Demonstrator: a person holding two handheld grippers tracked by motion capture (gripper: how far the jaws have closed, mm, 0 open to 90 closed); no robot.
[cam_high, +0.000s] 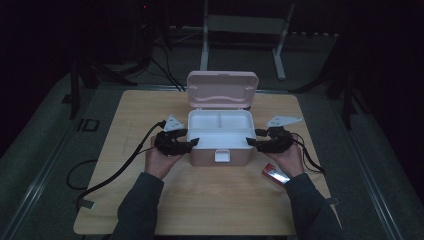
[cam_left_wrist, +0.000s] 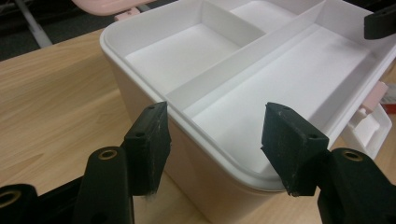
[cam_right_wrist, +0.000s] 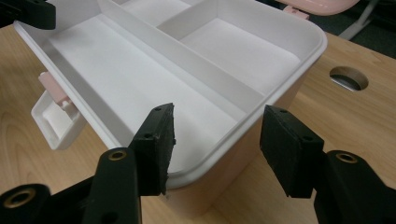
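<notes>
Pink box (cam_high: 220, 152): in the left gripper view its far end and raised lid (cam_high: 222, 90) run off the top edge; in the right gripper view the lid shows as a sliver at the top. Whether the fingers (cam_left_wrist: 148, 144) press the white rim cannot be told in either gripper view.

Red and silver item (cam_high: 275, 173) on the desk (cam_high: 210, 200), just beside the right hand (cam_high: 289, 159): too small and dim to identify, partly covered by the sleeve.

Both forearms: cut off by the bottom edge of the high view.

Room behind the desk: too dark to read beyond a pale frame (cam_high: 245, 30) and cables.

Desk's near corners: cut off or lost in shadow.
</notes>
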